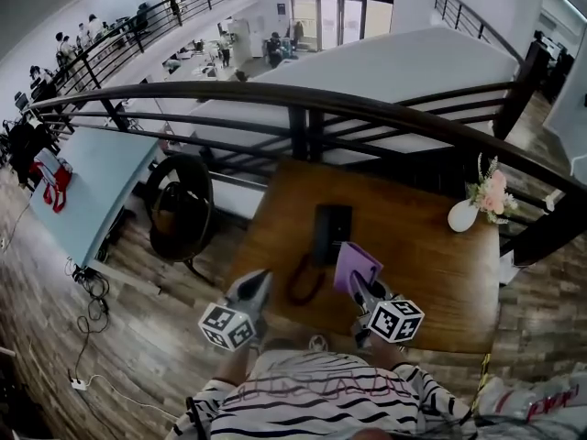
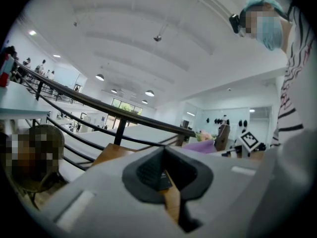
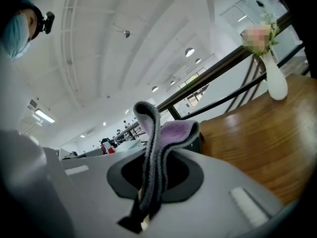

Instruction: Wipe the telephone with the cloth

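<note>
Shows telephone (image 1: 330, 230) lying on worktop (image 1: 440, 269), long axis toward railing (image 1: 367, 108), near corner masked by cloth (image 1: 356, 264) gripped in right tongs (image 1: 359, 288); left tongs (image 1: 260, 280) closed, empty

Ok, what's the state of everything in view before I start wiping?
left gripper: jaws shut, nothing between them.
right gripper: jaws shut on the cloth.
cloth: folded, held up beside the telephone.
telephone: lying flat on the table, neither gripper on it.
cord: looped on the table in front of the telephone.
vase: upright, holding flowers.
</note>
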Demonstrator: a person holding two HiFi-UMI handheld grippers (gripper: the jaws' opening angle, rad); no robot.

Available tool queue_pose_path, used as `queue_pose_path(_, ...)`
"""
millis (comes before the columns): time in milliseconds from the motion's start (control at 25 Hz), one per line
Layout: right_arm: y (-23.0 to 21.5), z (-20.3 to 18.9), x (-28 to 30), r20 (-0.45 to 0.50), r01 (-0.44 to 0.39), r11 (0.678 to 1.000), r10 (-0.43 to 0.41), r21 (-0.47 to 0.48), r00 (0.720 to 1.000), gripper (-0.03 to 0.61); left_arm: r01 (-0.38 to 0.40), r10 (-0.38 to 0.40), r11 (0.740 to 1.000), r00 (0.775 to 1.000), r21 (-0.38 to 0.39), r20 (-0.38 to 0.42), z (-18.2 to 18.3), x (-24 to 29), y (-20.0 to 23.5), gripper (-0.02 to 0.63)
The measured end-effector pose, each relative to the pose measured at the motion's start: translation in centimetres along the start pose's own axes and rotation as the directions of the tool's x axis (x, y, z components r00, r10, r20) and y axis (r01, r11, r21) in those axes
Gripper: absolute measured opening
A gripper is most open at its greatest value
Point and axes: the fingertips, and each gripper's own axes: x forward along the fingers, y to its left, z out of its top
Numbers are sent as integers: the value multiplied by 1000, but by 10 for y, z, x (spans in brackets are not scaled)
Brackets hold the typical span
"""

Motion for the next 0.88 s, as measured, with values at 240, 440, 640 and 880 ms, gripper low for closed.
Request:
queue_pose_path(240,-13,-11,38,-24,8,1000,-8,5,1000,34,-2,2,1000,1000,-23,-14,-14,17,38,2)
queue_pose_path(440,-16,-9,61,-31,26,999,-25,24,999,34,21,-22,999,999,-40,-26,-13,31,53,3)
queue_pose_path(640,-6,-1,94,-11,44,998,-44,32,999,34,58,-59,997,998,-41,-37,1,43,82,3)
queue_pose_path(880,-5,14,138,11,75,997,-75,25,997,34,98,-100,994,994,-44,-46,18,62,115,2)
